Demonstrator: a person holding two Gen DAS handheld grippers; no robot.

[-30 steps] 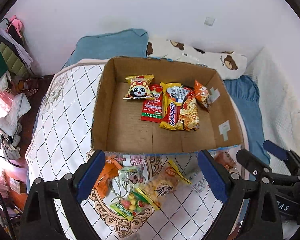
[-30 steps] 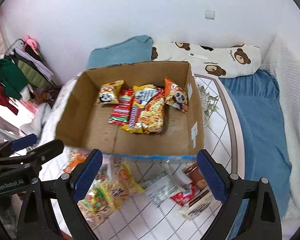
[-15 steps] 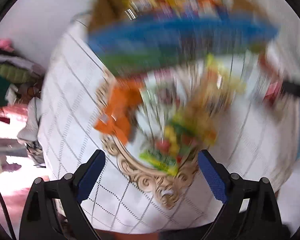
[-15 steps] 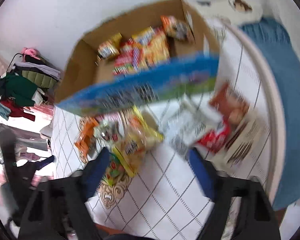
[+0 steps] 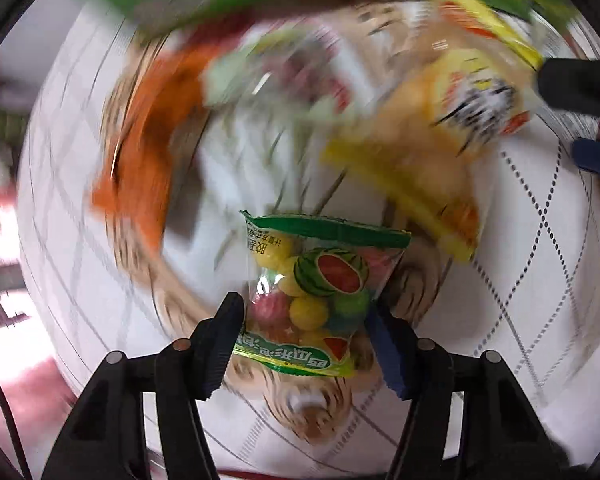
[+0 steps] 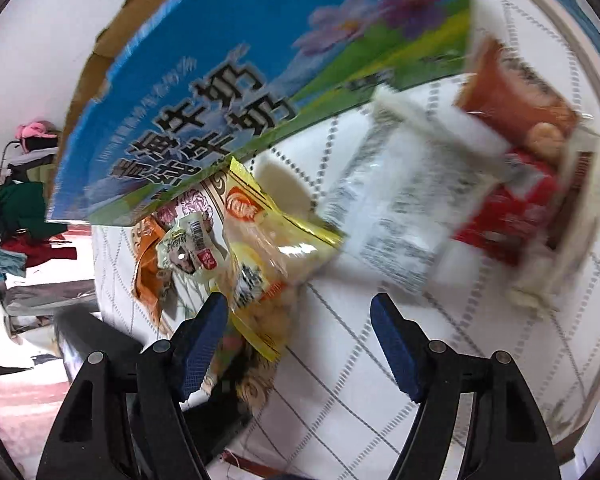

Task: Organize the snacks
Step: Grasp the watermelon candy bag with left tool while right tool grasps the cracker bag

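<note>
Left gripper (image 5: 306, 334) seemingly pinches the candy bag (image 5: 320, 292); right gripper (image 6: 300, 338) spread beside box edge (image 6: 284, 128).

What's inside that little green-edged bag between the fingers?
Through the clear front of the green-edged bag, round candies show: yellow, pink and green balls. A printed watermelon picture covers some, and the bag's back is hidden.

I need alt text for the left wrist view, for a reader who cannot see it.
The left gripper has its blue-padded fingers around a clear, green-edged bag of fruit-shaped candies, apparently gripping it. Behind it, blurred by motion, lie a yellow snack bag and an orange packet on white quilted fabric.
</note>
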